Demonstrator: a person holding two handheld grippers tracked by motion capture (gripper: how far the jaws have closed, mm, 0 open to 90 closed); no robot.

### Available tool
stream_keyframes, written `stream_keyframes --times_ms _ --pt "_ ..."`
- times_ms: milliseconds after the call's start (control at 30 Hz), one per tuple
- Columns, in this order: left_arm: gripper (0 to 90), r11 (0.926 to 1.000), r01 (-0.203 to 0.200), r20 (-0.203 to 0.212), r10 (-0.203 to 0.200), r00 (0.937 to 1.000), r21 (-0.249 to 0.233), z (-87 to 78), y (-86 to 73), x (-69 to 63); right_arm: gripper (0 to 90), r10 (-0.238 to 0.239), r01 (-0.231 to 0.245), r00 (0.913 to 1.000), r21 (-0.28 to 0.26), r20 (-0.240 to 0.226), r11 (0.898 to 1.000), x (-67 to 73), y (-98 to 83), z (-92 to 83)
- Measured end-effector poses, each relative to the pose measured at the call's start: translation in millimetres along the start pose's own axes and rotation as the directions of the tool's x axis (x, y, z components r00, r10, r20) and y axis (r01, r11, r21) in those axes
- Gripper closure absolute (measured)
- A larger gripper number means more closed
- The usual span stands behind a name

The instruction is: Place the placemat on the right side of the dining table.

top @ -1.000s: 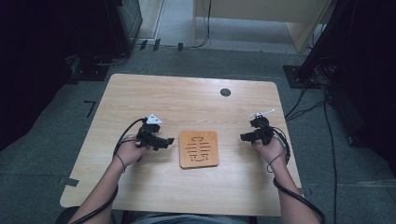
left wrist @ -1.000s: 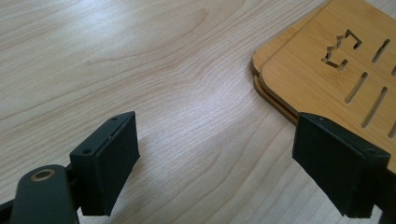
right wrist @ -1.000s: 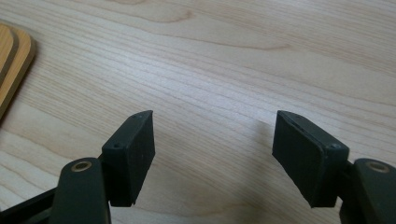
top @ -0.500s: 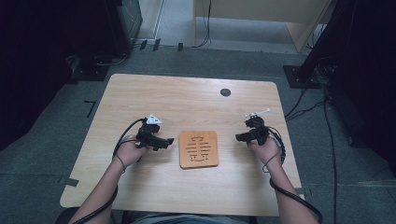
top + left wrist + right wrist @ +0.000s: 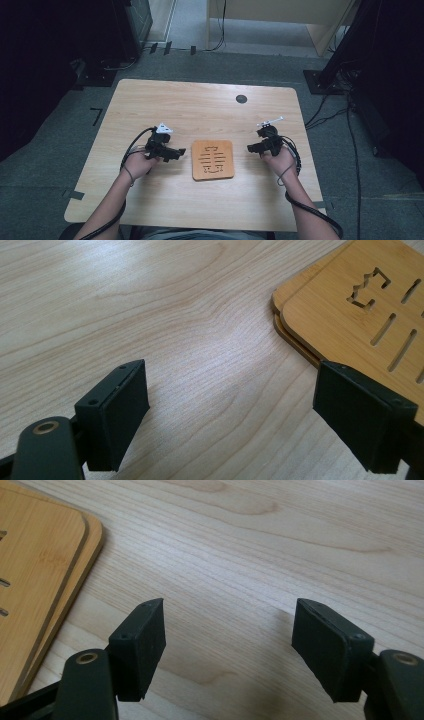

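A square bamboo trivet (image 5: 213, 159) with cut-out slots lies flat in the middle of the wooden table (image 5: 200, 105); it looks like two stacked boards (image 5: 350, 295). My left gripper (image 5: 179, 152) rests just left of it, jaws open and empty, pointing at its left edge. In the left gripper view the left gripper (image 5: 247, 415) has its right jaw overlapping the trivet's corner. My right gripper (image 5: 251, 147) sits a short way right of the trivet, open and empty. The right gripper (image 5: 227, 645) hovers over bare wood, with the trivet edge (image 5: 45, 580) at the left.
A small dark round cap (image 5: 241, 99) is set in the table near its far edge. Cables (image 5: 295, 200) trail from both grippers along the forearms. Dark equipment and cables stand on the floor around the table.
My right gripper has moved left toward the trivet and a little nearer the front. The left gripper has hardly moved.
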State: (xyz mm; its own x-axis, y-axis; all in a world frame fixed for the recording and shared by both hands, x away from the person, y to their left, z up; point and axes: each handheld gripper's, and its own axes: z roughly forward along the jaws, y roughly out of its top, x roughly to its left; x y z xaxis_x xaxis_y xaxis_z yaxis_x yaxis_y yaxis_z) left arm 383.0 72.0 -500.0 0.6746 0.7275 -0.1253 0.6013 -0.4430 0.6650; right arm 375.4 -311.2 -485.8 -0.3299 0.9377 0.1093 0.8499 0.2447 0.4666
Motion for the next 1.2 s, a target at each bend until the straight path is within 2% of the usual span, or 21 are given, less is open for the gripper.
stream_keyframes --times_ms 367,933,1033,1200 --pt "13.8 0.9999 -0.011 -0.009 0.012 0.9999 0.003 -1.6 -0.9 -1.2 28.9 -0.019 0.020 0.9996 0.005 -0.022 1.000 11.0 1.2 5.9" --pt "13.8 1.0000 0.007 -0.010 -0.007 0.9999 0.003 -3.0 -4.3 1.1 28.7 -0.072 0.072 0.9968 0.003 -0.034 0.997 24.4 4.9 12.2" --pt "13.8 0.9999 0.008 -0.010 -0.008 0.9999 0.007 -2.9 -5.2 1.4 28.7 -0.068 0.068 0.9967 0.006 -0.044 0.998 26.6 5.6 13.5" --pt "13.8 0.9999 0.008 -0.013 -0.008 0.9999 0.014 -3.9 -6.5 1.6 28.4 -0.091 0.092 0.9942 0.005 -0.057 0.996 31.7 7.0 15.5"
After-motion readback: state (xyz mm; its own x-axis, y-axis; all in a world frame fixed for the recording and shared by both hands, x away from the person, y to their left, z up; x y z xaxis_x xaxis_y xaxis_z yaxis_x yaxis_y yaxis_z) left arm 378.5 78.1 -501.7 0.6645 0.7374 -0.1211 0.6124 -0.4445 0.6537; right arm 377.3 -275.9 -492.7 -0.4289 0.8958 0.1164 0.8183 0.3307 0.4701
